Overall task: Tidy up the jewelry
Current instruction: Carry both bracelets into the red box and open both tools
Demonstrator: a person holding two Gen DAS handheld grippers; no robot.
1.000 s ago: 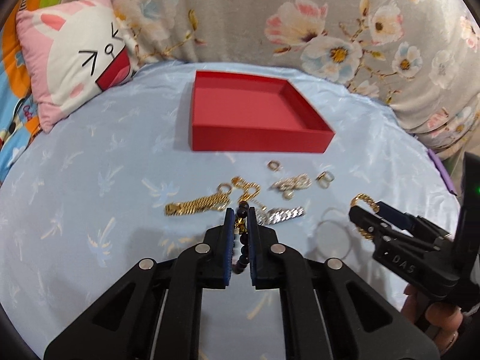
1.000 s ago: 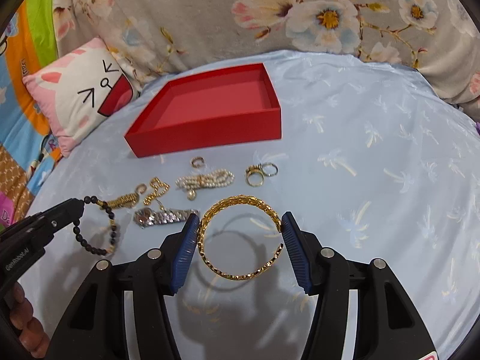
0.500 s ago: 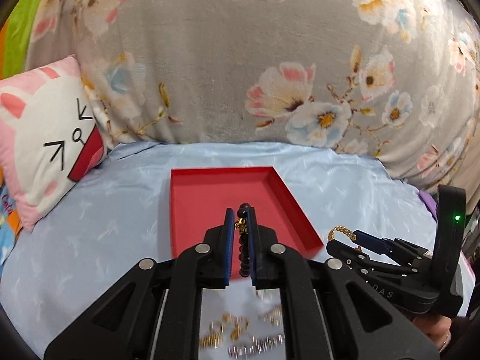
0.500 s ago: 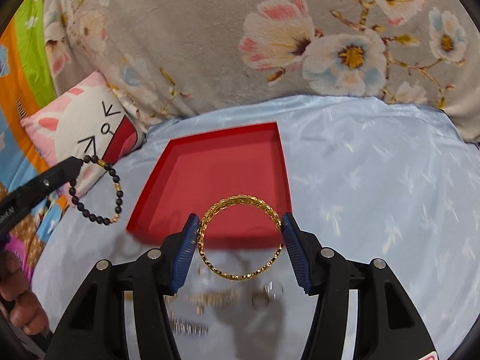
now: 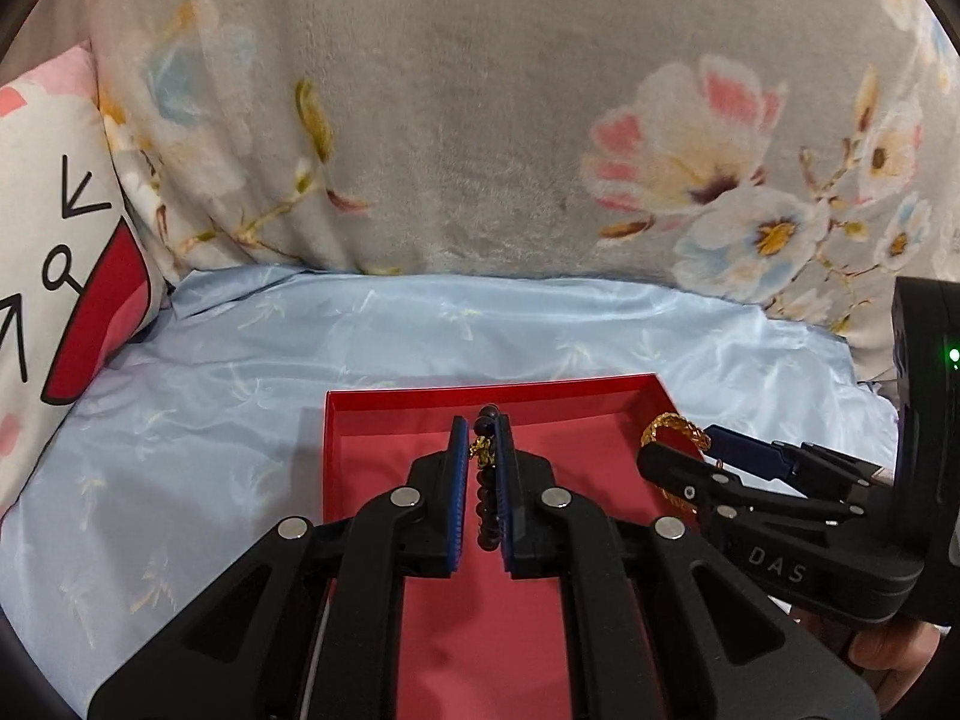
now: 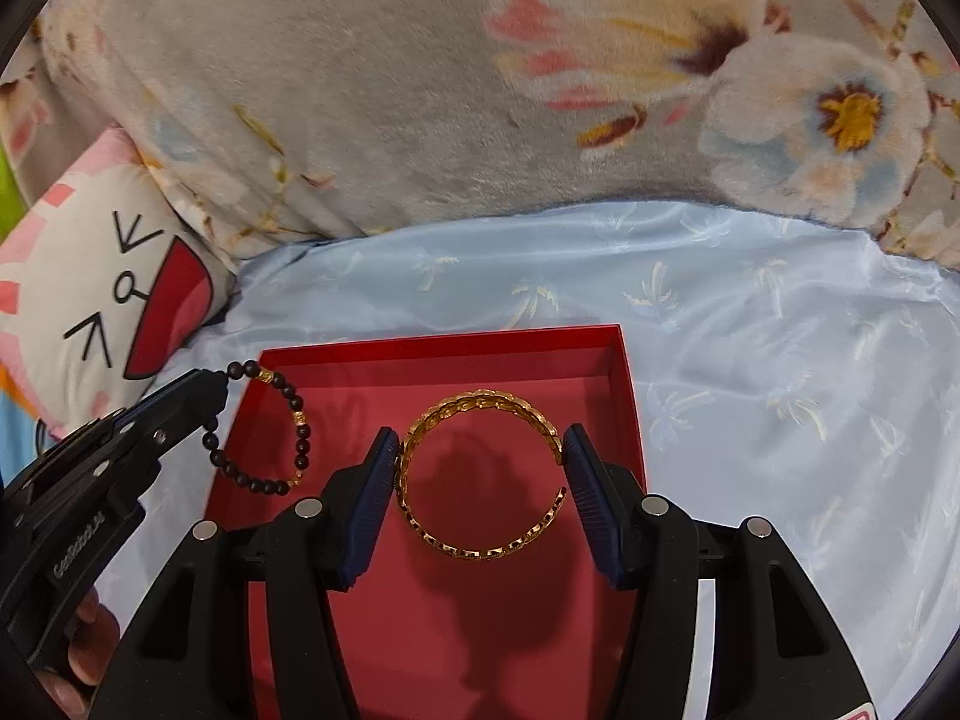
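Left wrist view: the left tool (image 5: 482, 450) is pinched tight on a dark beaded bracelet (image 5: 487, 495), which hangs between its blue pads over the red tray (image 5: 420, 405). The tray sits on a light blue sheet (image 5: 240, 372). To the right, the right tool (image 5: 690, 456) carries a gold bangle (image 5: 669, 425) above the tray's right edge.

Right wrist view: the right tool (image 6: 480, 468) is clamped on the gold bangle (image 6: 480, 408), its pads pressing the ring's two sides, over the red tray (image 6: 444, 342). At left, the left tool (image 6: 219, 387) dangles the beaded bracelet (image 6: 297, 420) above the tray's left rim. A floral blanket (image 6: 360, 90) and cat pillow (image 6: 90, 282) lie behind
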